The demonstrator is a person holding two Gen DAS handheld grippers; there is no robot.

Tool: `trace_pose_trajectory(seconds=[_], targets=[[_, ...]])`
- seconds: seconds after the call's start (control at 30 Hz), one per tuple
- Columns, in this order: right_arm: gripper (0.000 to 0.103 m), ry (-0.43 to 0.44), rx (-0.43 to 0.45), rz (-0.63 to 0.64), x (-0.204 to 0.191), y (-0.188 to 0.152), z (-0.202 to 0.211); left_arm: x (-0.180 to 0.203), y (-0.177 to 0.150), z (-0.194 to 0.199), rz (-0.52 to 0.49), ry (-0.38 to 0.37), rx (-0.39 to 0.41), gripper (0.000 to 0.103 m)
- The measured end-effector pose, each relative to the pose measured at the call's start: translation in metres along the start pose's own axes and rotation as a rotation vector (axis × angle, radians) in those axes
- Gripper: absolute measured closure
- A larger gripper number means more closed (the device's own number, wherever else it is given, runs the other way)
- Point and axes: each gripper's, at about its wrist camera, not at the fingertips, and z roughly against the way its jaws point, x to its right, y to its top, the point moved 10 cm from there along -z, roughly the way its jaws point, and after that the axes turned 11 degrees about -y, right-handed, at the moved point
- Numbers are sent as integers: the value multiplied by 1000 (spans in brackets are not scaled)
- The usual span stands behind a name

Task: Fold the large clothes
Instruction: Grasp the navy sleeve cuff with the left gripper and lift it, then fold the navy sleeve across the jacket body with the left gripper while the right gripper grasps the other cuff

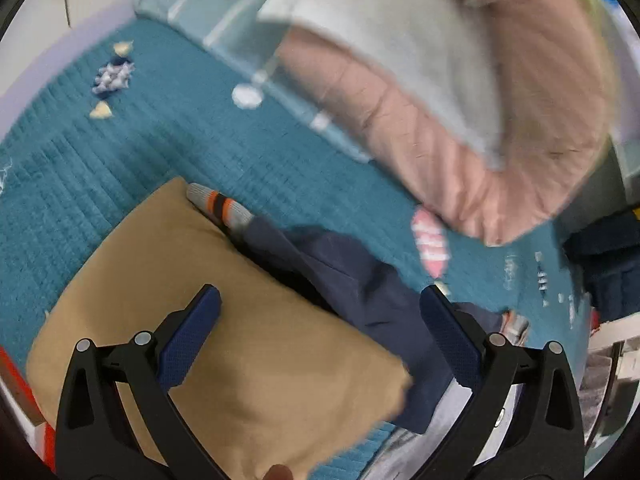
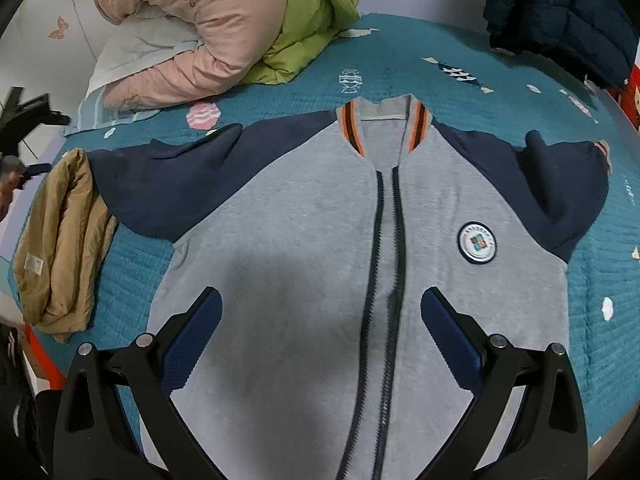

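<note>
A grey zip jacket with navy sleeves and an orange-striped collar lies flat, front up, on the teal bedspread. My right gripper is open above its lower front, straddling the zipper. My left gripper is open and empty above a folded tan garment and the jacket's navy left sleeve, whose grey striped cuff lies beside the tan garment. The left gripper also shows at the left edge of the right wrist view.
A pink padded coat and a green jacket are heaped at the bed's far left on a pale pillow. A dark navy coat sits at the far right. The tan garment lies by the left edge.
</note>
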Motion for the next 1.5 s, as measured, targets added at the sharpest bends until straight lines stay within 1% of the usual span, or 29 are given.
trace_pose_trajectory(seconds=[0.03,0.1,0.2,0.23,0.27,0.3,0.33,0.37,0.4,0.47,0.53,0.57,0.63,0.7,0.77,0.8,0.83,0.9,0.93,0.97,1.07,1.13,1.17,1.2,1.23,1.33,1.4,1.47,1.5], targets=[[7,8,-3,-1,-2,2,-3,-9,7,-5,15,33,-6,4],[7,15,-9,4,-7,4,-8,-12,17,-14,32,53,0,4],[7,24,-18,10,-12,5,-12,-21,18,-33,52,120,-50,4],[7,27,-19,9,-14,6,-14,-21,18,-38,41,147,-67,7],[7,32,-22,8,-15,6,-16,-18,17,-46,30,156,-78,27],[7,35,-27,9,-17,6,-18,-17,16,-52,30,151,-102,64],[7,37,-29,10,-18,6,-20,-18,16,-57,56,129,-113,71],[7,38,-32,14,-19,6,-22,-18,17,-57,64,99,-100,79],[7,37,-34,17,-21,7,-24,-16,22,-55,43,73,-72,86],[7,38,-34,19,-22,9,-27,-9,28,-47,-36,82,-16,90],[7,56,-30,11,-25,13,-29,9,32,-26,-104,34,78,91],[7,70,-29,5,-27,15,-30,17,33,-22,-123,22,110,91],[7,119,-36,-26,-35,21,-37,50,28,9,-203,-38,212,91],[7,187,-51,-63,-50,27,-50,80,20,34,-282,-69,269,91],[10,219,-61,-72,-66,32,-62,109,7,55,-335,-105,316,91],[29,242,-55,-81,-77,36,-67,125,0,66,-354,-130,329,91],[56,259,-58,-83,-86,38,-70,142,-9,71,-363,-163,341,91],[80,311,-114,-100,-109,41,-85,168,-24,86,-407,-209,374,91],[85,336,-138,-112,-117,41,-92,182,-33,91,-424,-217,380,91],[86,364,-168,-119,-128,40,-100,190,-38,92,-436,-223,377,91],[87,361,-270,-92,-147,28,-128,234,-63,94,-490,-267,370,91],[88,434,-309,-159,-142,31,-130,257,-78,89,-492,-325,340,91],[88,495,-319,-211,-134,34,-124,273,-86,87,-495,-342,333,91],[88,526,-292,-230,-123,38,-113,290,-95,84,-528,-335,338,91],[85,534,-255,-230,-109,41,-102,301,-102,82,-550,-328,344,91],[84,555,-195,-284,-56,36,-72,351,-134,59,-550,-361,334,91],[83,524,-152,-321,-8,24,-58,380,-156,35,-553,-381,323,91],[80,459,-112,-361,54,4,-44,407,-185,4,-568,-384,285,91],[78,411,-105,-390,86,-9,-42,423,-205,-11,-594,-382,274,91]])
